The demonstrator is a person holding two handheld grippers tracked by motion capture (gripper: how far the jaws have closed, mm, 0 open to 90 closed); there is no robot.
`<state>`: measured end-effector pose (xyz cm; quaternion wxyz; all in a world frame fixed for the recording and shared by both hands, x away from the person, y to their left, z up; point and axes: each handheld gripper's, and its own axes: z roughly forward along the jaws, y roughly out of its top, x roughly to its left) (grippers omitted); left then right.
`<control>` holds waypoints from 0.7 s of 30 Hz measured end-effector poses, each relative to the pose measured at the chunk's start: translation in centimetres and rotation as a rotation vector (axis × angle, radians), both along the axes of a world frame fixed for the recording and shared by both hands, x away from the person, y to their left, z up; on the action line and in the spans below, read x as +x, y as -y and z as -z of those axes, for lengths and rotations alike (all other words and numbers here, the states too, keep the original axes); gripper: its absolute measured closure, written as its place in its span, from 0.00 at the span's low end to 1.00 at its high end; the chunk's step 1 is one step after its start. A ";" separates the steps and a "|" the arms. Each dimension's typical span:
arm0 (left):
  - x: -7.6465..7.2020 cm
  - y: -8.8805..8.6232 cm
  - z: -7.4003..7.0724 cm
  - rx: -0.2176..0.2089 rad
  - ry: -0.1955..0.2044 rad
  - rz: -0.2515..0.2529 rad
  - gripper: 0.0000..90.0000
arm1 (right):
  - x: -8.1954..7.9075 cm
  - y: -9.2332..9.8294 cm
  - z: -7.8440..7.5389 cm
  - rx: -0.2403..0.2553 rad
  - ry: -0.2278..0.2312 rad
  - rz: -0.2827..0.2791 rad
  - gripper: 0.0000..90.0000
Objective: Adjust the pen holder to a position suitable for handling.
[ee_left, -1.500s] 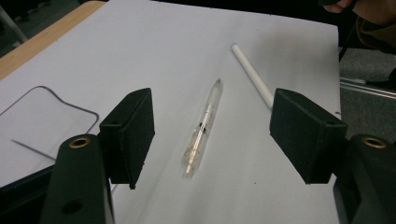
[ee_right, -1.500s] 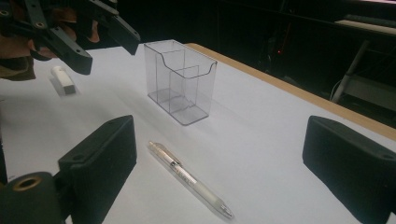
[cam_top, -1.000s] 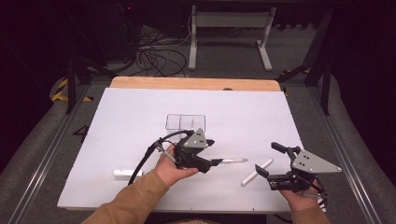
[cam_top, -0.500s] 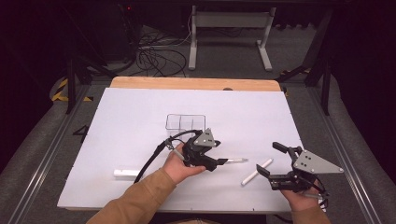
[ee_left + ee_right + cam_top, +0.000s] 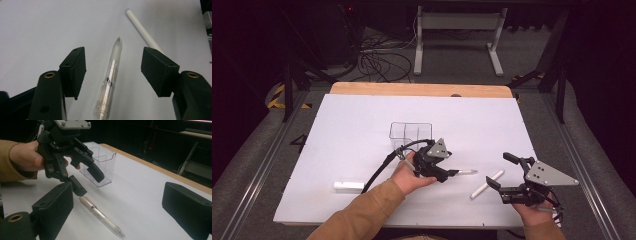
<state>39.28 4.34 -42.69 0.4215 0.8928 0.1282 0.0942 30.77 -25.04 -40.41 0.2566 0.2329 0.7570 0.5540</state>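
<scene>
A clear pen (image 5: 110,82) lies on the white table sheet (image 5: 362,130), between the pads of my left gripper (image 5: 116,71). The jaws stand open on either side of it and neither pad touches it. From above, the left gripper (image 5: 446,173) sits low over the pen's (image 5: 466,172) near end, its tip pointing right. In the right gripper view the left gripper (image 5: 88,182) straddles the back of the pen (image 5: 100,215). My right gripper (image 5: 501,170) hovers open at the front right with nothing between its pads (image 5: 53,207).
A white marker (image 5: 486,183) lies between the two grippers, also seen beyond the pen tip in the left gripper view (image 5: 142,30). A clear divided box (image 5: 410,133) stands behind the left hand. A short white stick (image 5: 348,186) lies at the front left.
The left gripper has moved right and slightly down, so its jaws now straddle the pen. The right gripper has stayed put.
</scene>
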 end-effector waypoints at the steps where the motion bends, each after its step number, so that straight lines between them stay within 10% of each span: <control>1: 0.0 0.1 0.0 0.002 -0.002 0.001 0.42 | 0.0 0.0 0.0 -0.002 0.001 -0.001 0.12; 21: 1.5 2.1 0.4 0.066 -0.098 0.094 0.56 | 0.1 0.1 0.0 -0.001 -0.003 -0.002 0.12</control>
